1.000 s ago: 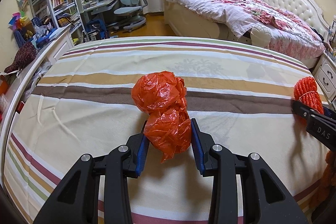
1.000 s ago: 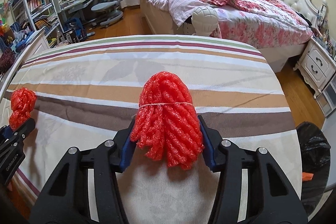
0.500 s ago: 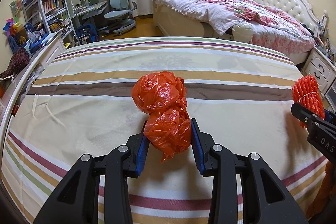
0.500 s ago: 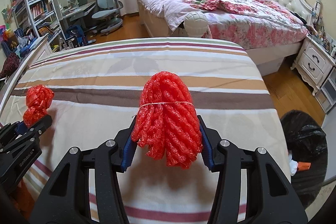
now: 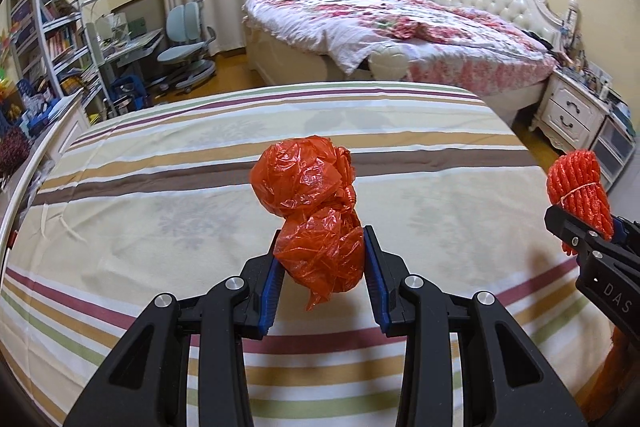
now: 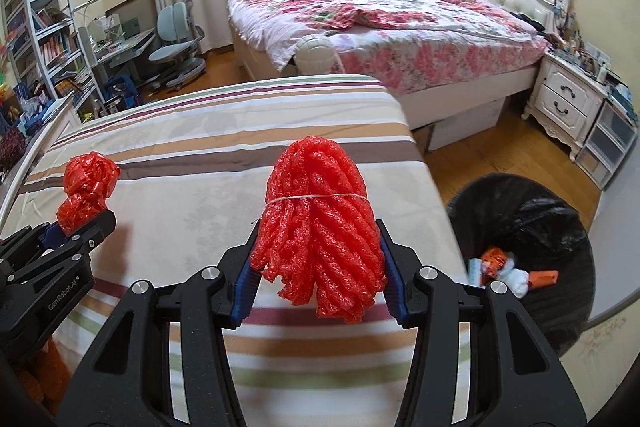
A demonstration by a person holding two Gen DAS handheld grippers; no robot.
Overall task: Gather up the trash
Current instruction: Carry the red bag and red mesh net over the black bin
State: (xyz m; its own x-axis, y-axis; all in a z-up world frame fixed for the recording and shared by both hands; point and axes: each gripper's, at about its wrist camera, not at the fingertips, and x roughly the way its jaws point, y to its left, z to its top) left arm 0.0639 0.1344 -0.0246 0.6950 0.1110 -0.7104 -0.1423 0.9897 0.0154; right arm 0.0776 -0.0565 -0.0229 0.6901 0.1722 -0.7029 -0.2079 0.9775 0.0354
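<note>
While carried above striped bedsheet (image 5: 160, 227), crumpled orange plastic bag (image 5: 316, 223) was pinched by left gripper (image 5: 322, 267), red foam-net bundle (image 6: 320, 223) by right gripper (image 6: 318, 267); lined trash bin (image 6: 520, 211), lower right, likely destination.

A: What is the left gripper (image 5: 323, 259) made of?
B: Matt black plastic with silver metal screws and ribbed blue pads (image 5: 270, 281). Thin, glossy, crinkled orange plastic film (image 5: 312, 211) is pinched between them.

A: And the right gripper (image 6: 318, 269)?
B: The same finish is seen. A bundle of rough, spongy red foam netting (image 6: 320, 227), tied with pale string, is clamped.

A: And underneath?
B: Soft matt striped cloth (image 5: 160, 219), lightly creased. To the right, a bin (image 6: 524, 247) lined with shiny black plastic stands on polished wood flooring (image 6: 492, 147).
</note>
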